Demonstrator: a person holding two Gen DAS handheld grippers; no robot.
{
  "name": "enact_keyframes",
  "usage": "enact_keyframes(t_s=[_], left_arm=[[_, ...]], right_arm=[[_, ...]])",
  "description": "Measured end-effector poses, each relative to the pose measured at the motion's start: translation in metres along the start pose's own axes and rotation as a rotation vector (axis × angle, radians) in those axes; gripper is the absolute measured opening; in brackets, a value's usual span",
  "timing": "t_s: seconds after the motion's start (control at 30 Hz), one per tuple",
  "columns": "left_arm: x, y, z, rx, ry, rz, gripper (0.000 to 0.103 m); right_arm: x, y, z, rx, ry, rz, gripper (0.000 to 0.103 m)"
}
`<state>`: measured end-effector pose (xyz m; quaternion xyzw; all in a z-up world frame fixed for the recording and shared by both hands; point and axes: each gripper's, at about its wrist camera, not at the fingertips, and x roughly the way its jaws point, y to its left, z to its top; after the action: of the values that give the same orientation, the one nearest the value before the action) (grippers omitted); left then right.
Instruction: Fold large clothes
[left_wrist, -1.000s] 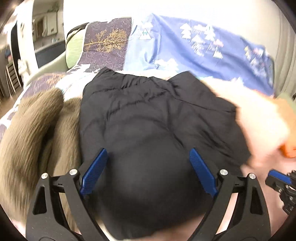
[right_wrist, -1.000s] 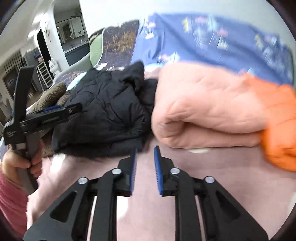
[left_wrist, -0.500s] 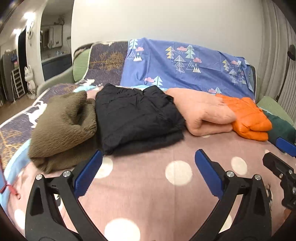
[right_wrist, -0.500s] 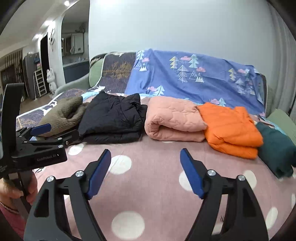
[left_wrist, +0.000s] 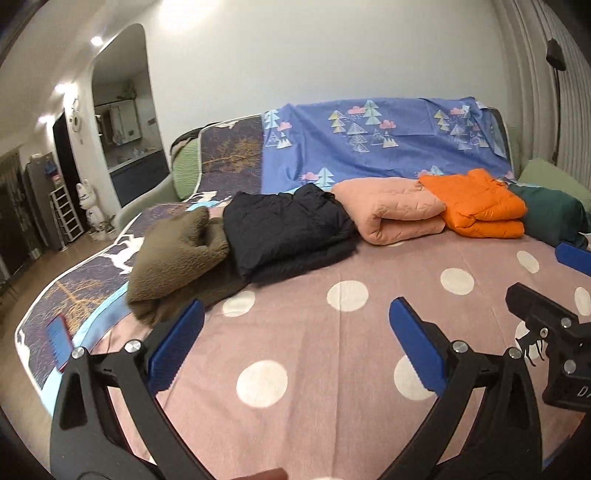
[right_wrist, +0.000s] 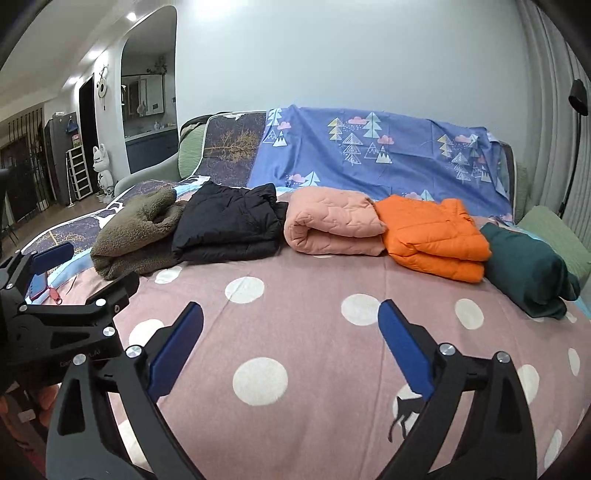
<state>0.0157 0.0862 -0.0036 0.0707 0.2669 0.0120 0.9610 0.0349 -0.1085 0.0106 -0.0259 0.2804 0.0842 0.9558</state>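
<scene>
While both tools hover above the pink dotted bedspread (left_wrist: 314, 369), the left gripper (left_wrist: 295, 350) has its jaws spread wide and holds nothing, and the right gripper (right_wrist: 290, 347) likewise stands with jaws wide apart and bare. Well beyond the jaws, five folded garments lie in a row across the bed, each touching its neighbour: a brown fleece (right_wrist: 136, 232) beyond the left jaw, then a black puffer jacket (right_wrist: 229, 225), a peach quilted piece (right_wrist: 332, 225) straight ahead between the jaws, an orange puffer jacket (right_wrist: 436, 236), and a dark green garment (right_wrist: 524, 269) beyond the right jaw. Behind them a blue tree-print sheet (right_wrist: 369, 147) drapes the backrest. A red phone (right_wrist: 38, 288) lies near the bed's left edge.
</scene>
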Motion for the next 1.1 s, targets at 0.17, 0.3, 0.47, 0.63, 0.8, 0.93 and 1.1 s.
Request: enact_keyframes(t_s=[0.17, 0.3, 0.47, 0.63, 0.8, 0.93, 1.1], left_arm=[[-0.012, -0.001, -0.001, -0.031, 0.038, -0.038, 0.101], [-0.026, -0.007, -0.003, -0.026, 0.036, -0.038, 0.101], [-0.032, -0.008, -0.005, -0.035, 0.051, -0.054, 0.101], [-0.024, -0.004, -0.008, -0.061, 0.091, -0.051, 0.101], [-0.018, -0.001, -0.010, -0.074, 0.100, -0.040, 0.101], [-0.010, 0.002, -0.010, -0.070, 0.108, -0.041, 0.101], [0.001, 0.009, -0.010, -0.078, 0.122, -0.041, 0.101]], right_arm=[[-0.014, -0.005, -0.007, 0.010, -0.014, 0.003, 0.099], [-0.022, -0.009, -0.010, 0.015, -0.027, 0.002, 0.100], [-0.025, -0.016, -0.013, 0.029, -0.032, -0.007, 0.102], [-0.023, -0.021, -0.016, 0.029, -0.026, -0.013, 0.102], [-0.015, -0.018, -0.014, 0.024, -0.014, -0.010, 0.102], [-0.009, -0.013, -0.011, 0.016, -0.007, -0.006, 0.102], [-0.002, -0.010, -0.009, 0.019, 0.004, -0.009, 0.102]])
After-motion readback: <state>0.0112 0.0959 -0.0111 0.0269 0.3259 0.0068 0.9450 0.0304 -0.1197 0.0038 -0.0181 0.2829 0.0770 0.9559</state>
